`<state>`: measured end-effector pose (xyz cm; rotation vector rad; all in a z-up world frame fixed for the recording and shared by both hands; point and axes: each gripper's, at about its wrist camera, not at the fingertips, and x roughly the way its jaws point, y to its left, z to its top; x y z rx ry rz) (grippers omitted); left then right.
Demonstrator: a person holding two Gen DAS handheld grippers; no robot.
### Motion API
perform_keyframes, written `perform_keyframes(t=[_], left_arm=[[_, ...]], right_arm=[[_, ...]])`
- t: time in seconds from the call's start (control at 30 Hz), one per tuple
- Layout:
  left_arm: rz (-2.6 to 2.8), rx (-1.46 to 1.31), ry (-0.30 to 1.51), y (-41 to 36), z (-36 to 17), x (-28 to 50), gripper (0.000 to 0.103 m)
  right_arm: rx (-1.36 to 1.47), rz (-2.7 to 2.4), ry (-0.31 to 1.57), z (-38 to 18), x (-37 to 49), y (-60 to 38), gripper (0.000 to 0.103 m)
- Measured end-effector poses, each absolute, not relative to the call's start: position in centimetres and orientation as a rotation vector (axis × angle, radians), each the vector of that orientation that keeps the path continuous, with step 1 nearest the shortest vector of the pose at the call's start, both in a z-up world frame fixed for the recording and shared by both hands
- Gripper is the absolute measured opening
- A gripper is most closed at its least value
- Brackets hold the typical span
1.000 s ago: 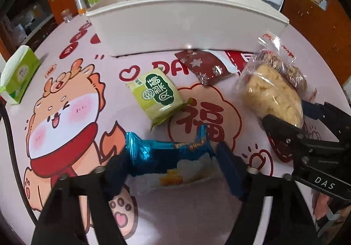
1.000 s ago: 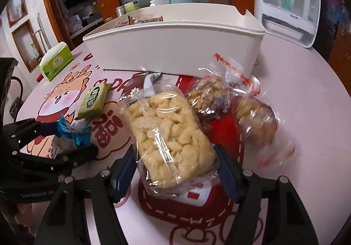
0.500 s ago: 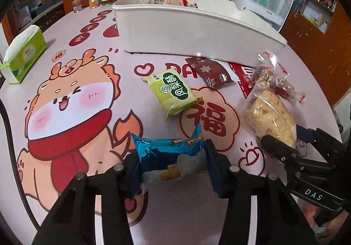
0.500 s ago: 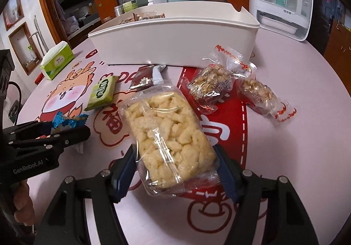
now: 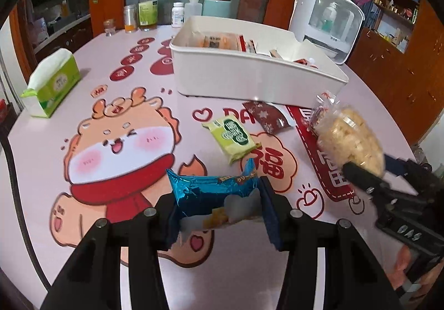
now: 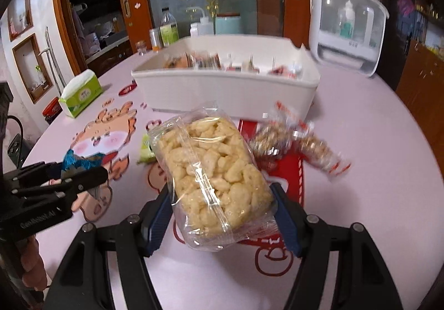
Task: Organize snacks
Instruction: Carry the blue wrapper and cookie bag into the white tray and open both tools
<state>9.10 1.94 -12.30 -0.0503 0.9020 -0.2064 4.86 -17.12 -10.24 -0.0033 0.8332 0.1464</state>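
- Snacks handle light and crushable: your left gripper (image 5: 219, 210) pinches the blue packet (image 5: 215, 199) across its middle.
- Your right gripper (image 6: 222, 215) clamps the slippery clear bag of puffs (image 6: 213, 174); squeeze gently.
- White bin (image 5: 249, 74) waits beyond.

A round table (image 5: 55, 149) under a pale pink printed cloth carries everything, with a white storage bin (image 5: 249, 79) on it. Just before the bin's near wall lies a dark red snowflake sachet (image 5: 267, 117), and nearer than that a green snack packet (image 5: 234, 136) on the cloth's red character print. Off the bin's right front corner lie two clear bags of brown nutty snacks (image 6: 294, 143). Well left of the bin sits a green tissue pack (image 5: 51, 85). Beyond the bin's left end stand bottles and jars (image 5: 147, 9); beyond its right end, a white clear-lidded appliance (image 5: 327, 18).
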Motion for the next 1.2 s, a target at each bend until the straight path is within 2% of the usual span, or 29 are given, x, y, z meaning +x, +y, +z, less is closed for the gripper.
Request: perform_keyframes(t=[0.17,0.5,0.67,0.77,0.87,1.13,1.17,1.2], left_arm=[[-0.187,-0.014,0.855,2.3,-8.3,11.2,0.048],[-0.082,0.083,0.610,2.1,6.5,18.4,0.048],[-0.081,0.111,0.595,0.9,11.5,23.5,0.049],[-0.061,0.105,0.608,0.0,12.4,27.2,0.049],[-0.065,0.084,0.668,-1.2,10.9,31.4,0.049],[-0.066,0.096,0.896,-5.3,0.8,40.4,0.050],[-0.070,0.094,0.919,-5.7,-0.3,40.9,0.054],[-0.079,0.092,0.948,-6.0,-1.4,41.6,0.066]], right_arm=[[-0.065,0.124,0.742,-4.8,6.2,-16.5,0.068],[-0.162,0.051,0.498,11.2,12.0,-16.6,0.068],[-0.151,0.018,0.514,15.3,17.3,-17.4,0.069],[-0.174,-0.037,0.563,14.4,21.4,-17.9,0.069],[-0.129,-0.058,0.652,11.6,25.6,-19.1,0.069],[-0.089,-0.092,0.854,1.9,33.1,-21.1,0.069],[-0.091,-0.086,0.887,0.6,34.0,-21.1,0.069],[-0.088,-0.080,0.906,-0.2,34.5,-21.3,0.070]])
